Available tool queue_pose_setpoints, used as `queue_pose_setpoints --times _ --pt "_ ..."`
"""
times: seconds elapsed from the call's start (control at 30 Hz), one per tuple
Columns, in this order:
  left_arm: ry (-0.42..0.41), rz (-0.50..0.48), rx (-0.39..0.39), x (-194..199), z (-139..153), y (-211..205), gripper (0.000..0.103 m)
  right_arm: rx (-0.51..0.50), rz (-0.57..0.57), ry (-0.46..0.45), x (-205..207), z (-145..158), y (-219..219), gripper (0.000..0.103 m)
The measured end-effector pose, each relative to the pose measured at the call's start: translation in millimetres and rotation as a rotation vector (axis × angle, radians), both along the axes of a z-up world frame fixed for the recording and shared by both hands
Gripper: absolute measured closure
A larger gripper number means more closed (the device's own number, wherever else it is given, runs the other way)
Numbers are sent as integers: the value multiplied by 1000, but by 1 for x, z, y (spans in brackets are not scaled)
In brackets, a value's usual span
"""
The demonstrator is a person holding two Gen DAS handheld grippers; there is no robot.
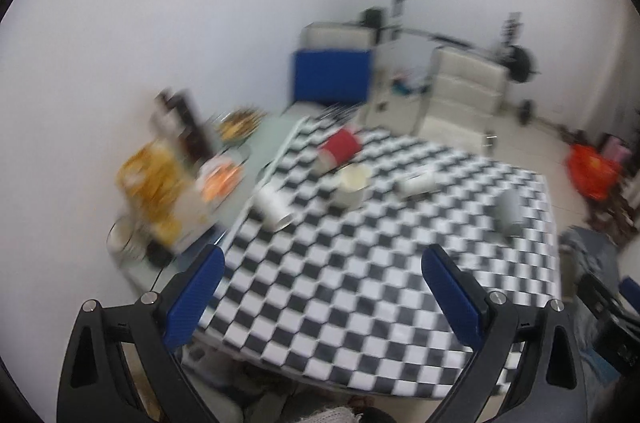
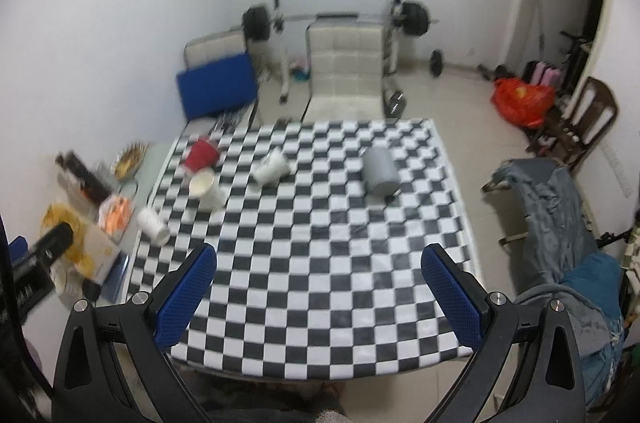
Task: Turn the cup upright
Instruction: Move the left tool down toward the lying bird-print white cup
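Observation:
Several cups stand or lie on a black-and-white checkered table (image 2: 320, 263). A grey cup (image 2: 380, 170) sits upside down at the right; it also shows in the left wrist view (image 1: 509, 212). A white cup (image 2: 272, 166) lies on its side mid-table. A red cup (image 2: 201, 156) lies tipped at the far left, a cream cup (image 2: 206, 189) stands upright with its mouth up, and another white cup (image 2: 153, 226) lies on its side at the left edge. My left gripper (image 1: 322, 297) and right gripper (image 2: 318, 297) are both open, empty, above the near table edge.
Snack bags and boxes (image 2: 84, 239) crowd the strip left of the table. A white chair (image 2: 344, 75) and a blue cushion (image 2: 218, 90) stand behind the table, with a barbell rack (image 2: 336, 19) at the wall. A clothes-draped chair (image 2: 560, 223) stands at the right.

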State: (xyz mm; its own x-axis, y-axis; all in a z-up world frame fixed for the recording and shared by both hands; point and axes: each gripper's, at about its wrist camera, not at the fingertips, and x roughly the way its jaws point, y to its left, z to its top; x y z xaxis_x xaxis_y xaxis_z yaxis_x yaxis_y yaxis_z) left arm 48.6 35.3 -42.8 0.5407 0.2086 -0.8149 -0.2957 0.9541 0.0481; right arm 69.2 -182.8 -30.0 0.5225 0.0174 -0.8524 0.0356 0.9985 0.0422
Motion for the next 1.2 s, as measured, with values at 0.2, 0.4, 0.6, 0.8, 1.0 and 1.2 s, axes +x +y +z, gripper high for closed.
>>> queue_pose_setpoints --times 0.2,0.4,0.6,0.8,1.0,1.2 --pt "130 165 58 -1 -65 45 2 16 96 106 24 -104 26 0" --pt "269 258 10 19 -128 93 2 -4 175 232 63 -190 79 0" --pt "376 283 -94 66 -183 134 2 -34 239 332 108 -251 142 0" --pt "444 296 -161 106 -227 173 2 -70 296 415 148 -301 201 0" --pt "490 326 -256 131 -261 205 2 -106 345 466 181 -340 247 0" --pt "513 333 -369 151 -286 226 3 -145 391 496 199 -366 284 0"
